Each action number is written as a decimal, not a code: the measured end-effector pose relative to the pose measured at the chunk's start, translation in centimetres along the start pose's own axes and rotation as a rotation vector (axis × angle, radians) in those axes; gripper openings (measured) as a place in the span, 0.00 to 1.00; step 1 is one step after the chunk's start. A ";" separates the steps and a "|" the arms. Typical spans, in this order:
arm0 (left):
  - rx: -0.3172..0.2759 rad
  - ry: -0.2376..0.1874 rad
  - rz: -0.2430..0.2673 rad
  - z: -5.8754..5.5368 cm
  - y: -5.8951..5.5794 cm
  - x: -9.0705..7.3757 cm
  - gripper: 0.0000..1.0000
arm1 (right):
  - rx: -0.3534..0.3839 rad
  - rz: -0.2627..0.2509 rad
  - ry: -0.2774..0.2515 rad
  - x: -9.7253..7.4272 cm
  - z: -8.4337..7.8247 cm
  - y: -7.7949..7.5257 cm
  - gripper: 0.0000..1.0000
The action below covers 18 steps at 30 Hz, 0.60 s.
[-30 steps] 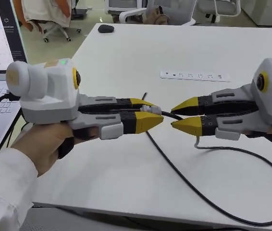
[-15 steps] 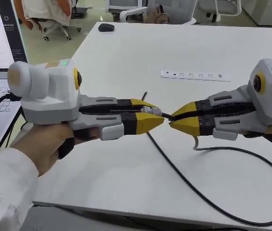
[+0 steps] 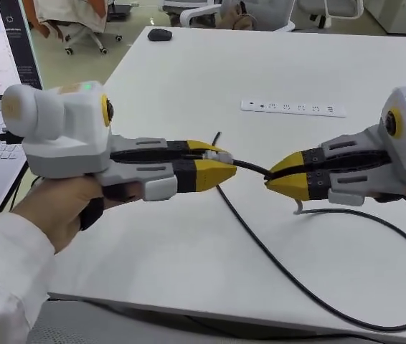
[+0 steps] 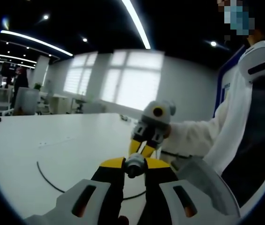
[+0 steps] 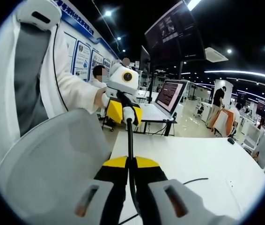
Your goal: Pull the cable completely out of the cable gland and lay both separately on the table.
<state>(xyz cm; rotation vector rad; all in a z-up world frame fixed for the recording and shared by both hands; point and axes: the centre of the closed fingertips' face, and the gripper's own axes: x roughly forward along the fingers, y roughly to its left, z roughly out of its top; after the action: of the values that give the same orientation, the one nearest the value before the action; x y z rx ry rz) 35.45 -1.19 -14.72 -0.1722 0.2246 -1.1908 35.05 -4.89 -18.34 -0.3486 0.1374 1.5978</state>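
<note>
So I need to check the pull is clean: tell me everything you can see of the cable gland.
The cable gland is a small, pale grey, plastic-looking fitting with a round end, clamped between the yellow fingers of the left gripper, held above the table. The black cable runs from it to the right gripper, shut on the cable.

The head view looks forward and down from the near edge of the white table (image 3: 189, 86), close above the left gripper (image 3: 228, 163) and right gripper (image 3: 273, 178). The left gripper view faces the right gripper across the cable gland (image 4: 135, 165) just before its lens. The right gripper view faces back along the cable (image 5: 129, 140). All three share that span.
</note>
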 end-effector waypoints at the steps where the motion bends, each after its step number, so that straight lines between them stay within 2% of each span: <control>1: -0.002 -0.001 0.002 0.0 0.1 -0.1 0.17 | 0.006 -0.004 0.005 -0.1 -0.3 -0.1 0.02; 6: -0.021 0.001 0.010 -0.2 0.3 -0.2 0.17 | 0.024 -0.015 0.030 -0.6 -1.3 -0.2 0.03; 18: -0.027 0.012 0.035 -0.8 0.7 -0.9 0.17 | 0.074 -0.044 0.089 -1.9 -4.4 -0.5 0.03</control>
<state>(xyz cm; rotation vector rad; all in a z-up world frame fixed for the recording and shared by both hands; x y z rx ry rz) 35.55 -0.07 -15.62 -0.1840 0.2534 -1.1543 36.23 -7.99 -21.86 -0.3631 0.2547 1.5297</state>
